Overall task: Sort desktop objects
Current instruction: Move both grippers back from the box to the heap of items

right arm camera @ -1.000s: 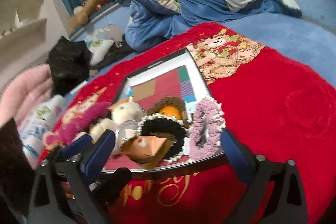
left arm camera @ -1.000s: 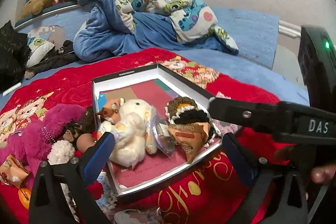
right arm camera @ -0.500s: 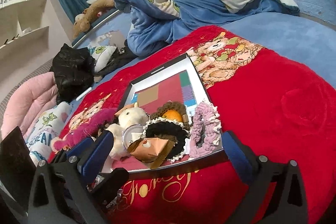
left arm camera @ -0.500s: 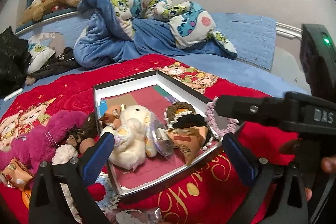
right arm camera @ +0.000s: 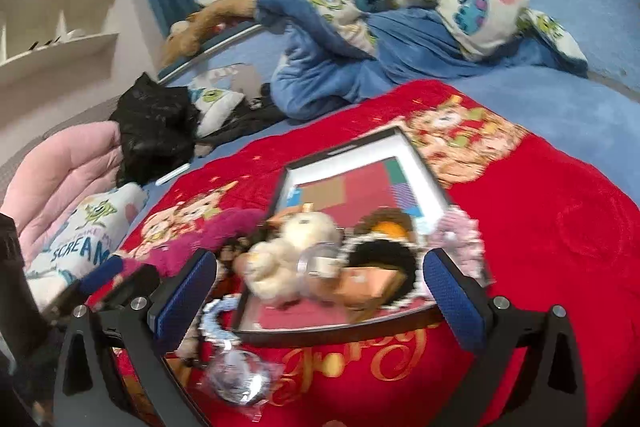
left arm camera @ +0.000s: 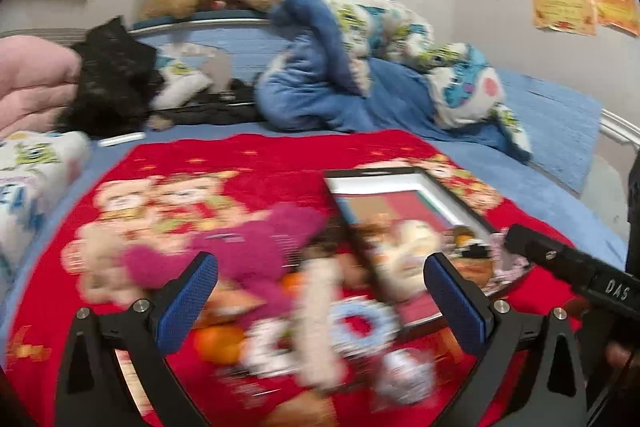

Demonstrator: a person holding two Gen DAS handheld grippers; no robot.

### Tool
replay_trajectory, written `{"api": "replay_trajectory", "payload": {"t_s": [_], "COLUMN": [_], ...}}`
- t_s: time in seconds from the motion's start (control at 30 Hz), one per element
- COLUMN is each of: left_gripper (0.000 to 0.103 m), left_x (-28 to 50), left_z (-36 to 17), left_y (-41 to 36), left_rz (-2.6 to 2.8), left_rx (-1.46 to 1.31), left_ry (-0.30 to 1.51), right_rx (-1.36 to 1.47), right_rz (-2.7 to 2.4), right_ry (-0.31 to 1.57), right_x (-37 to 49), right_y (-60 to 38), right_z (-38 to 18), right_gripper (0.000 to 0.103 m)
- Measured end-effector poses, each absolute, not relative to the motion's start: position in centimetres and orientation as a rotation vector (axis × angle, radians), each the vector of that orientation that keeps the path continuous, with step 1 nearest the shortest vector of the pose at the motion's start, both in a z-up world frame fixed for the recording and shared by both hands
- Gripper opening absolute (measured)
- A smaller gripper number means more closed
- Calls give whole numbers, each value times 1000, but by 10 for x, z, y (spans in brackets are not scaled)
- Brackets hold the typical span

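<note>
On the red quilted blanket, loose things wait at the left: a magenta plush toy, a small orange ball and a pale blue crocheted ring, all outside the shallow white box with a dark rim. They lie there, I judge, because they are not yet sorted. The left gripper hangs over them, its blue pads spread wide with nothing between. A second ago it faced the box; now it has swung left to the heap. In the box sit a cream plush animal and a black crocheted piece. The right gripper hovers before the box, spread wide too, little changed.
</note>
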State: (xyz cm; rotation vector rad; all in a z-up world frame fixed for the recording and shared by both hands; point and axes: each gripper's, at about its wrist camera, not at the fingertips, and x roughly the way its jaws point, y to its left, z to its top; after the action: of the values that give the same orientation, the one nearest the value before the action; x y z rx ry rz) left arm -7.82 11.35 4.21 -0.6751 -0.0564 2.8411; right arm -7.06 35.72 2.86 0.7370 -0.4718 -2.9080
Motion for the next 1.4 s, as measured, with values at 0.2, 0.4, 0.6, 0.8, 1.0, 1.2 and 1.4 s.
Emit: {"api": "replay_trajectory", "payload": {"t_s": [0.2, 0.4, 0.6, 0.8, 1.0, 1.2, 1.4], "left_gripper": [103, 103, 103, 103, 103, 103, 103], "left_x": [-57, -48, -45, -34, -33, -36, -36], "left_z": [45, 32, 12, -5, -17, -22, -23], "left_y": [31, -19, -23, -13, -19, -30, -25], "left_rz": [2969, 3029, 3047, 3046, 3060, 3102, 3121], "left_rx": [-679, -677, -646, -601, -649, -681, -670], "left_ry": [-85, -165, -113, -62, -93, -169, -120], "right_rx": [722, 700, 697, 714, 713, 704, 734], "right_rz": [-2874, -2935, -2927, -2951, -2924, -2960, -2953], "right_ry": [-471, -315, -331, -220, -125, -59, -40], "right_x": [-75, -67, -65, -64, -64, -61, -62], "right_y": [302, 247, 230, 213, 198, 191, 189], "right_z": [27, 19, 4, -10, -14, -14, -17], "right_gripper": [103, 103, 103, 103, 103, 103, 103]}}
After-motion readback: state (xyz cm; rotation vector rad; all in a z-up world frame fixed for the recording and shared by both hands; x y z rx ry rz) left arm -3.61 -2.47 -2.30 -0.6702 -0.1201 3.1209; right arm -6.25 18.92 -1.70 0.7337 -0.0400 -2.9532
